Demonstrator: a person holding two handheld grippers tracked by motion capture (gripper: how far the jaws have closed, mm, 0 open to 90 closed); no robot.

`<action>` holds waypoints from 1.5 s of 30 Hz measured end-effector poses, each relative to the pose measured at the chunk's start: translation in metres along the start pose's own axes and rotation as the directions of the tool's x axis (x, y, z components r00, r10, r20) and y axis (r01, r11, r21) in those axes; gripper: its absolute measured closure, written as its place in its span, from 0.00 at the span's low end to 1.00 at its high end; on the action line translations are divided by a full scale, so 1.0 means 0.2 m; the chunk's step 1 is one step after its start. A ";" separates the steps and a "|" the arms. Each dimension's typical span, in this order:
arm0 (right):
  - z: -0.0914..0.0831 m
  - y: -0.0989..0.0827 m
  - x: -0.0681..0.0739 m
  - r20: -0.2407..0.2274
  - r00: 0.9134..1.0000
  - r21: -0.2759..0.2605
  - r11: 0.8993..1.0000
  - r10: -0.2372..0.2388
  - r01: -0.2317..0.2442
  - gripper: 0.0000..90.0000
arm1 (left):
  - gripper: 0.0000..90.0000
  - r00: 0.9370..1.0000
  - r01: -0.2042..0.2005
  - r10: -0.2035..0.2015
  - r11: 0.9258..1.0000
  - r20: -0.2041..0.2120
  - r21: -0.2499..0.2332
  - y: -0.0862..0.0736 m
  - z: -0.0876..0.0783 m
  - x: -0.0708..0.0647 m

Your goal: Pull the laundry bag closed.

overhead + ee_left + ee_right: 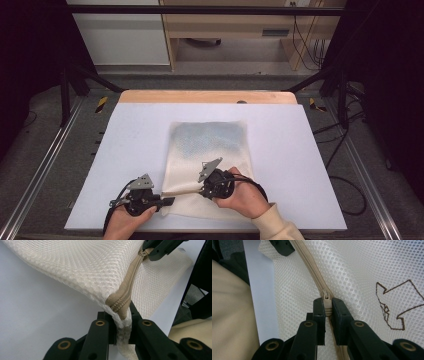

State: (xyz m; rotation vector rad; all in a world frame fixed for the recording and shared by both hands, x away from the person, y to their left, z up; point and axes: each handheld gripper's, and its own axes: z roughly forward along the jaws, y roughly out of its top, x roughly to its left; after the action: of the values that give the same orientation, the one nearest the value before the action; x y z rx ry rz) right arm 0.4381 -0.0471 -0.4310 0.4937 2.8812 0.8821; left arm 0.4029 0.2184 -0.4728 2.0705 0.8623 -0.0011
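Note:
A cream mesh bag [207, 150] lies flat on the white table [125, 135], with something bluish showing through its far half. A tan zipper [130, 280] runs along the bag's near edge. My left gripper [169, 201] is shut on the bag's near left corner [121, 315], at the zipper's end, and lifts it slightly. My right gripper [201, 189] is shut on the zipper pull [327, 302], a short way along the zipper from the left gripper. The zipper teeth [312, 267] between the two grippers look closed. A brown outline logo [397, 307] is printed on the mesh.
The table's far edge is a wooden strip [207, 96]. Black frame posts [65, 95] stand at both sides, and cables [345, 185] trail on the floor at the right. A person's cream sleeve [272, 225] comes in at the bottom.

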 end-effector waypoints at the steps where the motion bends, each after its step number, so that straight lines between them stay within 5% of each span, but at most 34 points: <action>1: 0.00 0.00 0.00 0.005 1.000 -0.003 1.000 0.003 -0.003 0.91 | 0.93 1.000 -0.002 0.002 1.000 -0.001 0.000 0.00 0.00 0.00; 45: -0.06 -0.10 -0.02 0.030 0.999 -0.043 0.998 0.046 -0.044 0.91 | 0.93 1.000 -0.009 0.009 1.000 0.006 -0.001 0.00 0.01 0.00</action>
State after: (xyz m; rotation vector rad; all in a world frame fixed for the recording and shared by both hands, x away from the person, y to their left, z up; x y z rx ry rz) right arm 0.4336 -0.0703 -0.4319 0.5652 2.8279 0.9322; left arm 0.4024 0.2170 -0.4737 2.0728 0.8496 -0.0021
